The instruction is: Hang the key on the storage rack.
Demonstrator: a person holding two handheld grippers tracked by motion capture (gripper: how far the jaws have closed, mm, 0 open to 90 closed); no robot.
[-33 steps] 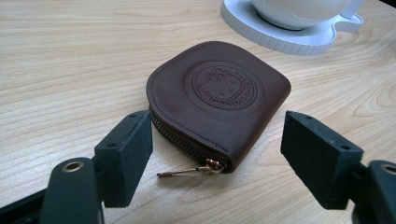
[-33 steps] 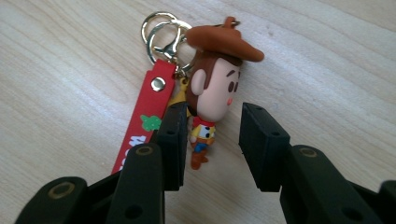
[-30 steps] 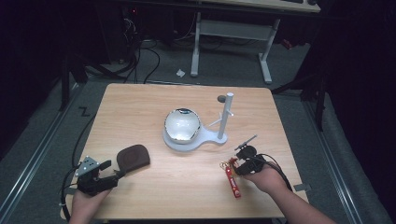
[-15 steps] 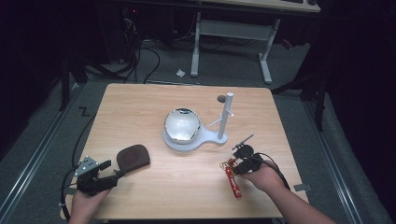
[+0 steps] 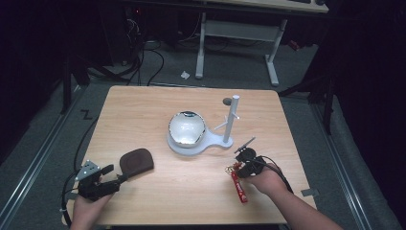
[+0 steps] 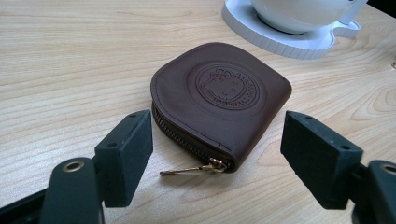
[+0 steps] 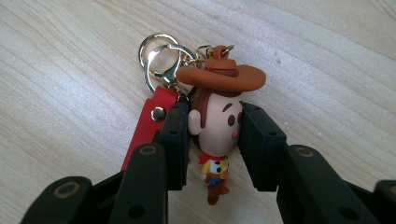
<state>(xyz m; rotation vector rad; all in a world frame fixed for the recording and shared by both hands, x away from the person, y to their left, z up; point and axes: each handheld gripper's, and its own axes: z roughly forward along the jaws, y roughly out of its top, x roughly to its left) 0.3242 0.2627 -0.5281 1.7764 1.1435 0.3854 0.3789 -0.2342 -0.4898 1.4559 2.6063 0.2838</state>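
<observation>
carefully now, the right gripper [image 7: 215,128], whose jaws have just been closing on the cowboy keychain [image 7: 215,112], should squeeze the head squarely before lifting, while the left gripper [image 6: 217,154] waits with jaws spread at the brown pouch [image 6: 219,98].

Black two-jaw tool [image 5: 120,178] with brass-ringed screw holes, seemingly bare forearms.

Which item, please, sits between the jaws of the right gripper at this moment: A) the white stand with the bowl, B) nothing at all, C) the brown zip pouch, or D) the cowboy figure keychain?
D: in the right gripper view, the right gripper has its pads pressed on both sides of the head of the cowboy figure keychain; its jaws have just been closing on it.
</observation>
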